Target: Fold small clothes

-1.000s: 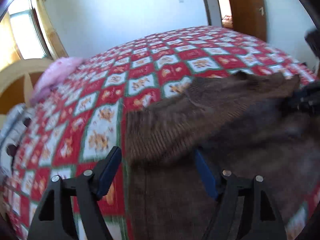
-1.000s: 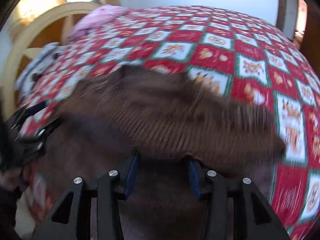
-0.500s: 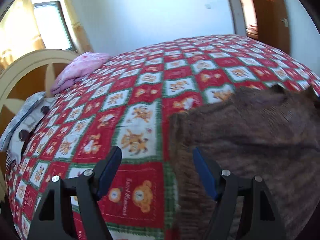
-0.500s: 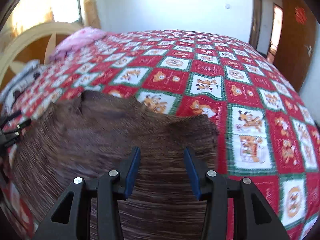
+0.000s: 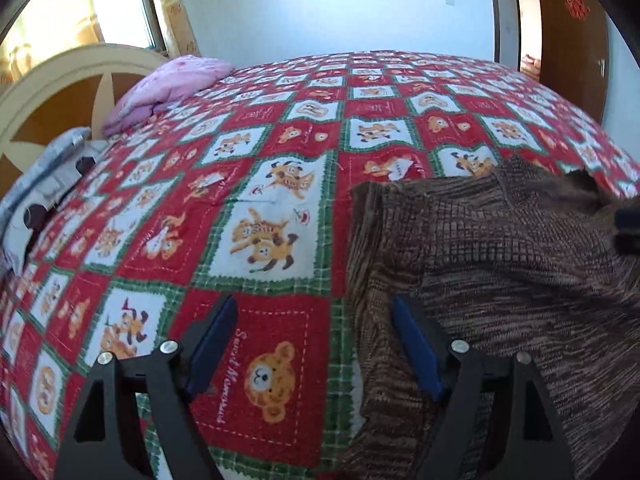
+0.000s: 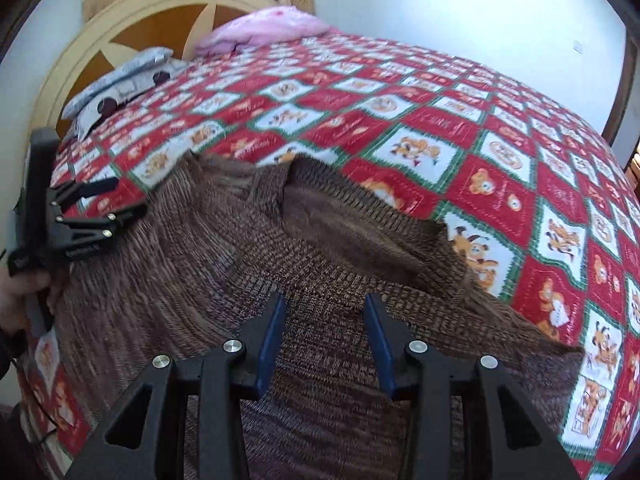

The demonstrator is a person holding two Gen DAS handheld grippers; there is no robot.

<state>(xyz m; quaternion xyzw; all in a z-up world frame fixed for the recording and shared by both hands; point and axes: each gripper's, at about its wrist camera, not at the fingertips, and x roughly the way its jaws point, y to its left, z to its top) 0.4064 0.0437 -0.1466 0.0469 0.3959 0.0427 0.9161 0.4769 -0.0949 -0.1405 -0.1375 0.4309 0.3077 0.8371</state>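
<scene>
Left wrist view. My left tool (image 5: 316,344) stands wide with nothing clamped: its left finger is over the bare bedspread (image 5: 280,184), its right finger over the left edge of the brown knitted garment (image 5: 500,256), and no fabric is pinched between the pads. A second ago that edge of the garment was lifted and blurred in front of this tool; now it lies flat on the bed, with a folded layer on top whose edge crosses the view. The jaws have just been opening a little further, with only bedspread and the garment's hem below them. My right tool shows only as a dark tip at the right border.

Right wrist view. My right tool (image 6: 324,336) is narrower, at a middling gap, and has just been closing slightly. Its fingers sit over the middle of the garment (image 6: 320,280); I cannot tell whether the pads touch the knit, but no pleat of it is gathered between them. A second ago cloth was bunched right at these fingers; that is no longer so. The left tool (image 6: 96,208) hovers at the garment's left edge, a hand (image 6: 20,300) behind it.

Finding. I judge one fold laid down and released. The garment rests near my side of the bed, well apart from the pink pillow (image 6: 264,28). The next fold needs a fresh grip.
</scene>
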